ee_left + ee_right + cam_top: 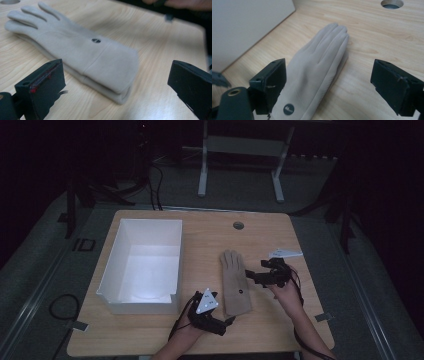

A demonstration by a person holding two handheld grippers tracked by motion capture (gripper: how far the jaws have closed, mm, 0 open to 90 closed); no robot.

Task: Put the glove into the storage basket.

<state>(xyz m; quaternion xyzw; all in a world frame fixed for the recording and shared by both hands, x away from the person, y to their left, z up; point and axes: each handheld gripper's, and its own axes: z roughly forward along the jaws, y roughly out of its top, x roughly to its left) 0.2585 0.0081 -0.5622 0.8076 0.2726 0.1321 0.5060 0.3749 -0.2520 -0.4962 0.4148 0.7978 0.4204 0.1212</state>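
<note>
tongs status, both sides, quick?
Left tongs: open, empty, at the cuff of the beige glove.
Right tongs: open, empty, over the glove's palm.

An open white box [142,265] sits on the left half of a light wooden surface [200,237], a round cable hole [238,225] near the far edge; a white frame [240,150] stands on the grey floor [45,265] beyond.
</note>
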